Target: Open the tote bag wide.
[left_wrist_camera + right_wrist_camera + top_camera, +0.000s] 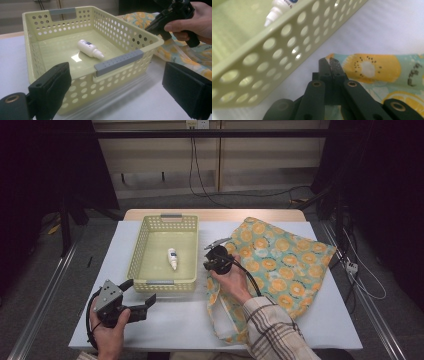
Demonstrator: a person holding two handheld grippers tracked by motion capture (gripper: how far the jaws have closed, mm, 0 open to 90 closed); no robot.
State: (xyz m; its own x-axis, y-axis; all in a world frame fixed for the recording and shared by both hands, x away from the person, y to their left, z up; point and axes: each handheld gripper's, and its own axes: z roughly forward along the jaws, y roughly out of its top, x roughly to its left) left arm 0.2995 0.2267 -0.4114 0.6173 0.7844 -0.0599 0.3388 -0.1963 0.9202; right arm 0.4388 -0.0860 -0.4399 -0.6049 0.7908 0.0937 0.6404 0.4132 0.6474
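Left tongs (142,296) gape wide before the basket (137,251), empty; right tongs (329,65) are clenched over the fruit-print bag (285,260).

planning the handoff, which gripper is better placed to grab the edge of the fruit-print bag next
Right. The right gripper, jaws shut, already sits at the bag edge beside the basket. The left gripper is open, in front of the basket, away from the bag.

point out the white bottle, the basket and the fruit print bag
white bottle (88,48), left gripper view, on its body
basket (137,251), high view, on its left wall
fruit print bag (285,260), high view, on the cloth's middle
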